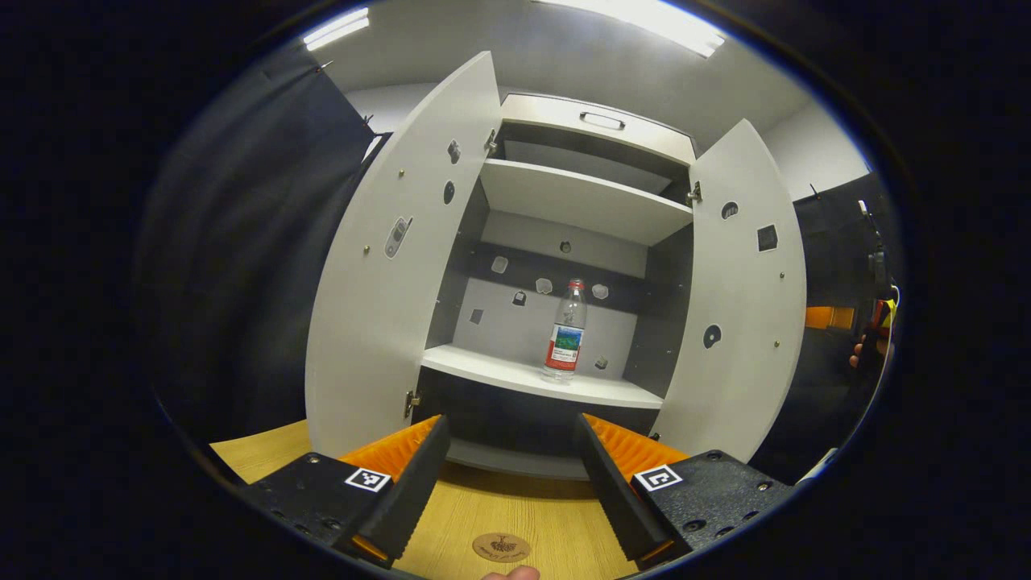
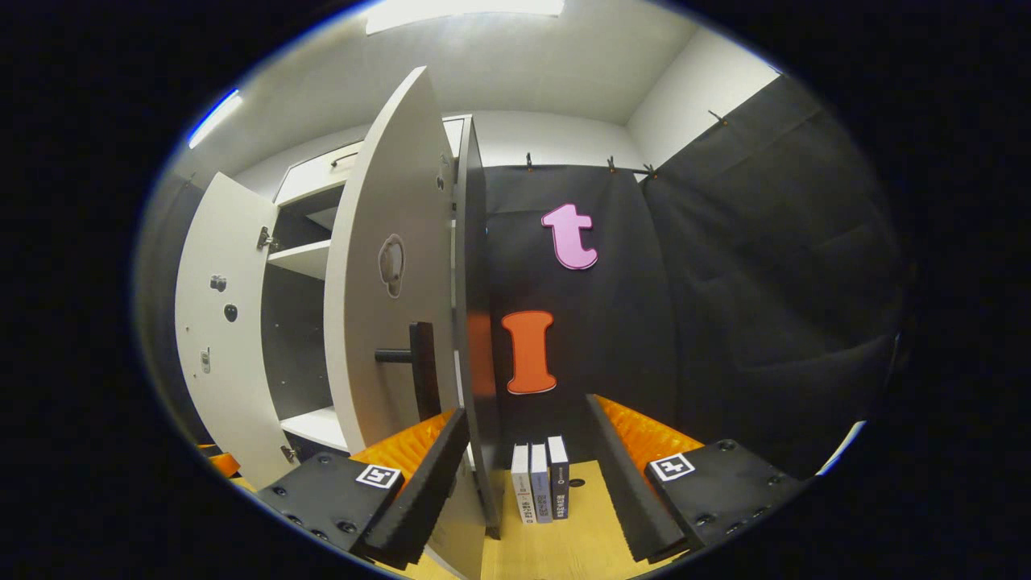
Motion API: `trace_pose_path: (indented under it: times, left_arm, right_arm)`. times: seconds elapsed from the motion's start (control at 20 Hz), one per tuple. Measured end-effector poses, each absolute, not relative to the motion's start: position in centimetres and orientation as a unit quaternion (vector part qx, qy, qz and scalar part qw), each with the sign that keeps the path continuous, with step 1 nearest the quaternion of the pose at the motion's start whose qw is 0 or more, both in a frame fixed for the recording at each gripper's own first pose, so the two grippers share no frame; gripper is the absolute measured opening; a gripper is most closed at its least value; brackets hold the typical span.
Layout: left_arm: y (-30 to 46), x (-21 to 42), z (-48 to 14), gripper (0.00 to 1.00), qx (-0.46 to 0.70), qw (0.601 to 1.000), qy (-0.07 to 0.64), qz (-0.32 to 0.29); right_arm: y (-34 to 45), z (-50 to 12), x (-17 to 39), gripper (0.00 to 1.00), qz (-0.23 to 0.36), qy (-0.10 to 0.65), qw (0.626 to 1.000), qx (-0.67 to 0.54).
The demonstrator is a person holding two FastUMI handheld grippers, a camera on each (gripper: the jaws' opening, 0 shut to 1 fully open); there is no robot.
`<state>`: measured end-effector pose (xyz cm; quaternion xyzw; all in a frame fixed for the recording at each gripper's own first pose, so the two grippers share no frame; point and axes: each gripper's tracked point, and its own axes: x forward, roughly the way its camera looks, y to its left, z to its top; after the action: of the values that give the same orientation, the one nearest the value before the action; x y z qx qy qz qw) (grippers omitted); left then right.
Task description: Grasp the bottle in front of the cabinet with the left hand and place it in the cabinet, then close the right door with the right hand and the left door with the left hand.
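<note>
Bottle point(image 1: 565, 332) upright on the cabinet point(image 1: 592, 201) shelf, near its front edge, both doors swung wide. Left hand-held gripper point(image 1: 512, 483) spread wide and empty over the tabletop point(image 1: 515, 515), well short of the shelf. Right hand-held gripper point(image 2: 523, 483) wide too, straddling the right door point(image 2: 387, 306) edge beside its handle point(image 2: 419, 366); books point(image 2: 541, 479) just beyond.

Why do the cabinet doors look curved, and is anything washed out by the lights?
Left gripper view: the fisheye lens bows the straight doors outward; a ceiling light glares white, yet the bottle stays sharp. Right gripper view: the right door bends likewise, and a ceiling light is blown out.
</note>
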<state>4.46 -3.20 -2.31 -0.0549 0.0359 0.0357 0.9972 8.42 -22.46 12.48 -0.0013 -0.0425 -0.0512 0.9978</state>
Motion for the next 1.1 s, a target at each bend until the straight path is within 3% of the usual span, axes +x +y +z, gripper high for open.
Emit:
trace_pose_path:
  times: [0.15, 0.4, 0.45, 0.55, 0.65, 1.1]
  left_arm:
    - [-1.6, 5.0, -1.8, 0.95, -0.045, 0.998, 0.029, 0.035]
    - [-0.5, 6.3, -0.8, 0.95, -0.034, 0.999, 0.015, 0.018]
    - [-0.4, 6.4, -0.6, 0.95, -0.032, 0.999, 0.013, 0.014]
    - [-0.1, 6.8, -0.3, 0.95, -0.028, 1.0, 0.01, 0.007]
    - [0.3, 7.0, -0.2, 0.95, -0.025, 1.0, 0.008, 0.003]
    - [3.9, 5.9, -0.1, 0.95, -0.023, 0.999, 0.007, 0.03]
  right_arm:
    - [-21.8, 12.2, 8.2, 0.95, -0.062, -0.042, 0.997, -0.001]
    - [-20.1, 12.4, 7.9, 0.95, -0.07, -0.048, 0.996, -0.018]
    - [-19.6, 12.5, 7.9, 0.87, -0.07, -0.048, 0.996, -0.022]
    - [-18.1, 12.4, 7.9, 1.0, -0.063, -0.047, 0.997, -0.028]
    - [-16.3, 12.2, 8.0, 0.88, -0.051, -0.045, 0.997, -0.025]
    - [-9.2, 11.4, 10.3, 0.88, 0.02, -0.046, 0.999, -0.003]
